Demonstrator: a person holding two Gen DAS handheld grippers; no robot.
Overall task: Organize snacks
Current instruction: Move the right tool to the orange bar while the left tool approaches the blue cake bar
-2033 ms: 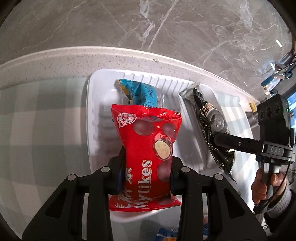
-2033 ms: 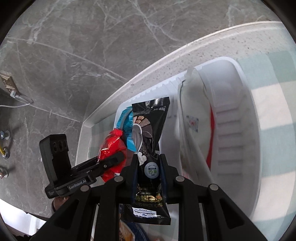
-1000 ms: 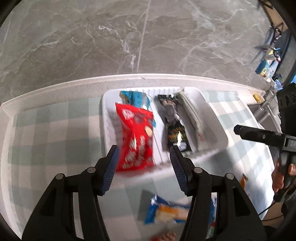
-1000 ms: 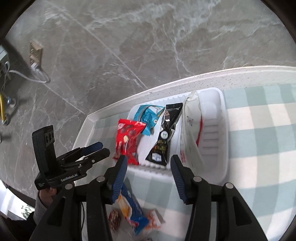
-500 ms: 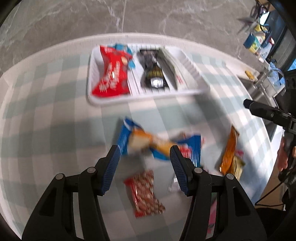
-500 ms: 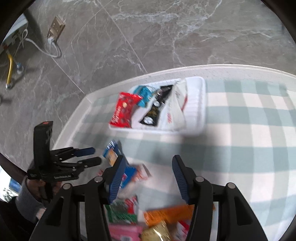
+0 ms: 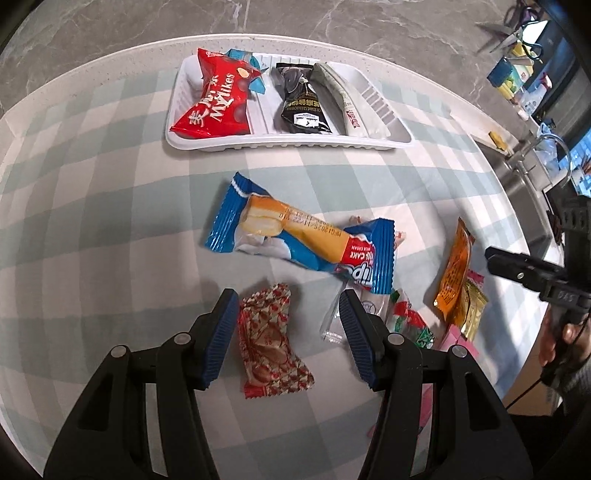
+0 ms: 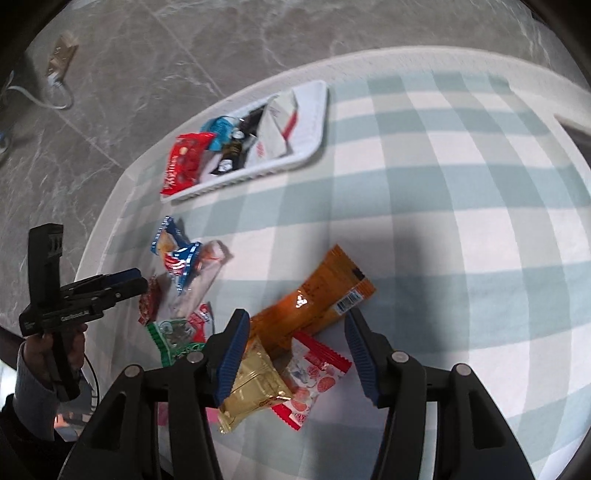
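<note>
A white tray point(image 7: 288, 142) at the table's far side holds a red Mylikes bag point(image 7: 216, 101), a blue packet point(image 7: 240, 55), a black packet point(image 7: 301, 101) and a white packet point(image 7: 349, 101). My left gripper point(image 7: 288, 325) is open and empty, hovering over a red patterned packet point(image 7: 267, 343), near a blue cake packet point(image 7: 299, 236). My right gripper point(image 8: 295, 350) is open and empty above an orange packet point(image 8: 314, 299), a gold packet point(image 8: 255, 387) and a red-white packet point(image 8: 314, 373). The tray also shows in the right wrist view point(image 8: 314, 122).
A green-and-red packet point(image 8: 177, 338) and a clear wrapper point(image 7: 334, 321) lie among the loose snacks on the checked tablecloth point(image 8: 461, 221). A pink item point(image 7: 448, 341) lies at the near edge. A sink point(image 7: 524, 173) lies to the right. A marble wall point(image 7: 295, 18) stands behind.
Both grippers let go of the red bag and the black packet in the tray, opened, and pulled back toward the loose snacks on the near side of the table.
</note>
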